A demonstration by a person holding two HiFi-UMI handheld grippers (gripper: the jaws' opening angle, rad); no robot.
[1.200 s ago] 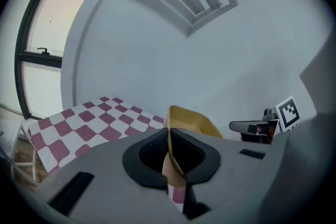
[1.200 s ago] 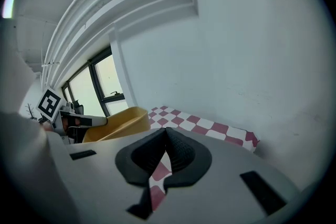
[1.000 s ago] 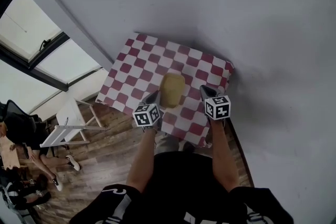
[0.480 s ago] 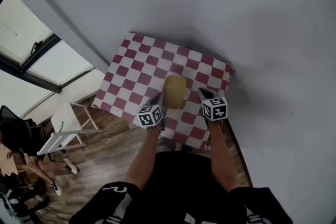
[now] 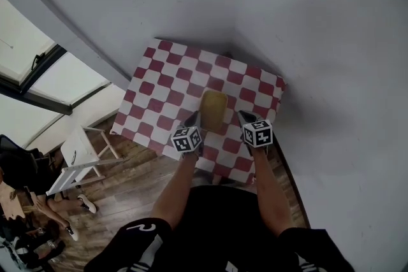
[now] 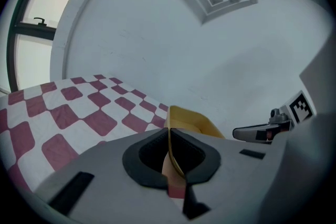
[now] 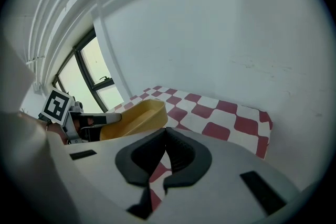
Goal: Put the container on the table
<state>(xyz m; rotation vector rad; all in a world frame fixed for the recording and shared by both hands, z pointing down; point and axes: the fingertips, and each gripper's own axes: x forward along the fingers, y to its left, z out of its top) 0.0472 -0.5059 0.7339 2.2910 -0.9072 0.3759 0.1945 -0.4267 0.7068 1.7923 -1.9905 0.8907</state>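
Note:
A yellow plastic container (image 5: 213,108) hangs low over the red-and-white checked table (image 5: 159,83); I cannot tell whether it touches the cloth. My left gripper (image 5: 196,116) is shut on its near left rim. In the left gripper view the thin yellow wall (image 6: 191,118) runs between the closed pads of that gripper (image 6: 169,136). My right gripper (image 5: 243,115) stays just right of the container, apart from it. In the right gripper view its pads meet with nothing between them (image 7: 166,136), and the container (image 7: 136,115) lies to the left.
The table stands in a corner between two grey walls (image 5: 306,41). A white folding chair (image 5: 80,159) stands on the wooden floor to its left, below a large window (image 5: 38,73). People sit at the far lower left (image 5: 25,181).
Both grippers have sunk toward the table, carrying the container down and slightly further over the cloth. The left grip on the rim has not changed, and the right gripper stays shut.

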